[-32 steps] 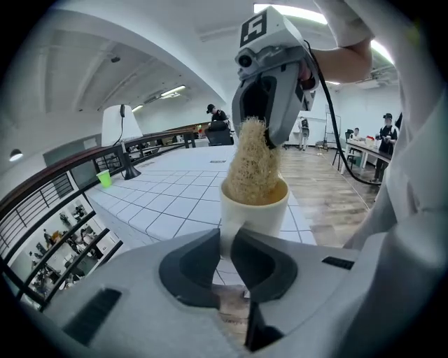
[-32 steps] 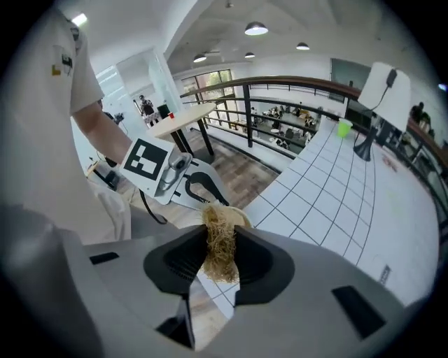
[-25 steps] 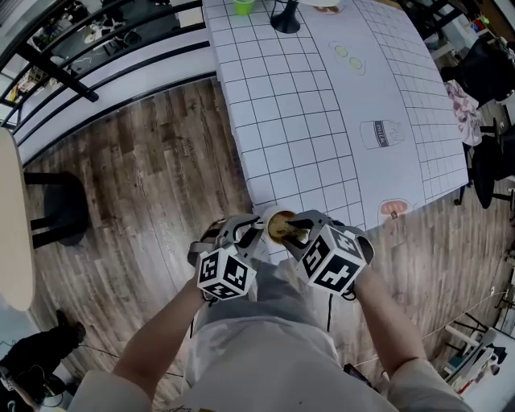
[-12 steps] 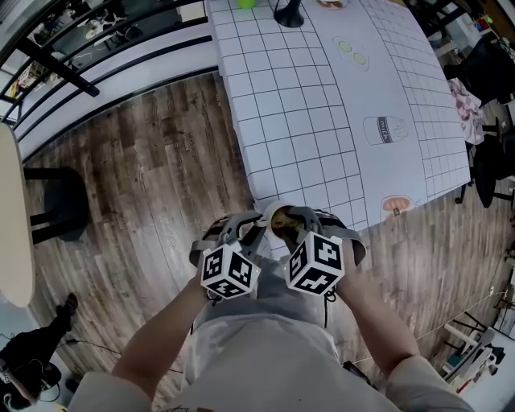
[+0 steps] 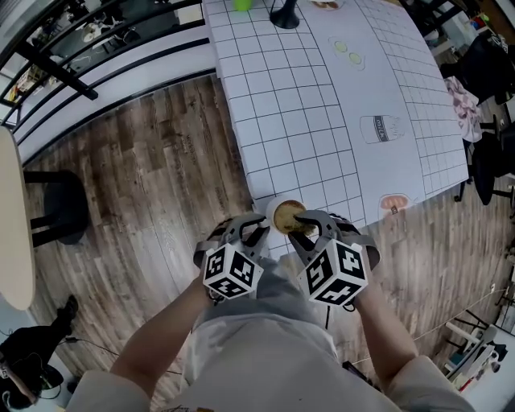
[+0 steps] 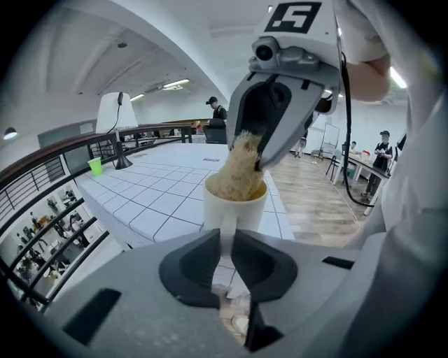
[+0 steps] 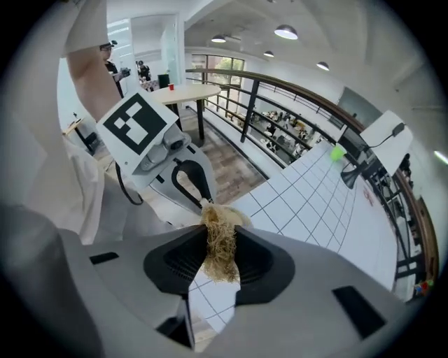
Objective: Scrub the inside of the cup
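Note:
A white cup (image 5: 286, 216) hangs just off the near edge of the table. My left gripper (image 5: 256, 228) is shut on its handle (image 6: 225, 238), which stands upright between the jaws in the left gripper view. A straw-coloured fibrous scrubber (image 6: 241, 168) fills the cup's mouth and sticks up out of it. My right gripper (image 5: 302, 228) is shut on the scrubber (image 7: 220, 248) and comes down on the cup (image 6: 234, 203) from above. The inside of the cup is hidden by the scrubber.
The table (image 5: 306, 121) has a white grid cloth with small printed pictures. A green cup (image 5: 241, 4) and a black lamp base (image 5: 283, 18) stand at its far end. A railing (image 5: 96, 56) runs along the back left, and a black stool (image 5: 56, 205) stands on the wooden floor.
The right gripper has swung a little to the right and rolled with the scrubber still in the cup. The left gripper and the cup have hardly moved.

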Motion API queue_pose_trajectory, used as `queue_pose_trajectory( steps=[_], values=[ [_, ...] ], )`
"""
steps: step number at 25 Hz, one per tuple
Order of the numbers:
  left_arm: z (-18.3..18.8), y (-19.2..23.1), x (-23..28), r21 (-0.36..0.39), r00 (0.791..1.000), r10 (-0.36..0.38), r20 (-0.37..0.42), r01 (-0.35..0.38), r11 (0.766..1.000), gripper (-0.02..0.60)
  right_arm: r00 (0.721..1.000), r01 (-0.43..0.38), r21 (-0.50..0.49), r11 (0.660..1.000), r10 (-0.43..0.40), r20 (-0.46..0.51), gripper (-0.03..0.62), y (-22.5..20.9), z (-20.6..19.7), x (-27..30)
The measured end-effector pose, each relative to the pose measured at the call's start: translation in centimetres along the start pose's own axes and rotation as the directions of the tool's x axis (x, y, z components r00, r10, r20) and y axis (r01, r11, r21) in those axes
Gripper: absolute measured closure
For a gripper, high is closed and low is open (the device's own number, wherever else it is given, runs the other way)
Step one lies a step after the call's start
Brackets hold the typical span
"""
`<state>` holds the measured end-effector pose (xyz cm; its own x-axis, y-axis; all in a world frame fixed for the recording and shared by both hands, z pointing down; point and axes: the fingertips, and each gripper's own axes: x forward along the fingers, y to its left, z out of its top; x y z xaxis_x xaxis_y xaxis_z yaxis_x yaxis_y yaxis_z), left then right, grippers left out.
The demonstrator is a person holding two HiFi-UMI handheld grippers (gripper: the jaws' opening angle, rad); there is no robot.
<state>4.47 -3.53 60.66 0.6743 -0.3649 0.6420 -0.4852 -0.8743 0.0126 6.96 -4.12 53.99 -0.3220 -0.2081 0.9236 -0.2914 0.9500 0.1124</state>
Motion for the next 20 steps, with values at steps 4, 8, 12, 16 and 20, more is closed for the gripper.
queue_pose_trajectory(
  steps=[4,8,12,16,20],
  values=[
    [-0.2,-0.1,0.4,-0.002,1.000,-0.012,0.006,0.012,1.000,0.525,0.997,-0.028,-0.044,0.999,0.024,-0.073,0.484,0.1,-1.0,3.2],
    [-0.4,-0.1,0.4,0.001,1.000,-0.017,0.001,0.017,1.000,0.525,0.994,-0.028,-0.049,0.998,0.023,-0.107,0.484,-0.5,-1.3,5.0],
    [-0.1,-0.3,0.8,-0.011,0.999,-0.029,0.014,0.030,1.000,0.525,0.999,0.032,0.055,0.998,-0.030,-0.036,0.484,-2.0,-0.7,3.6],
    [0.1,-0.1,1.0,-0.017,0.999,-0.030,0.015,0.030,0.999,0.525,0.997,0.082,0.109,0.991,-0.083,0.006,0.484,-2.7,-0.3,1.6],
    [0.2,-0.2,1.1,-0.030,0.999,-0.032,0.008,0.032,0.999,0.525,0.999,0.015,0.060,0.998,-0.013,-0.033,0.484,-1.3,-0.4,0.3]
  ],
)
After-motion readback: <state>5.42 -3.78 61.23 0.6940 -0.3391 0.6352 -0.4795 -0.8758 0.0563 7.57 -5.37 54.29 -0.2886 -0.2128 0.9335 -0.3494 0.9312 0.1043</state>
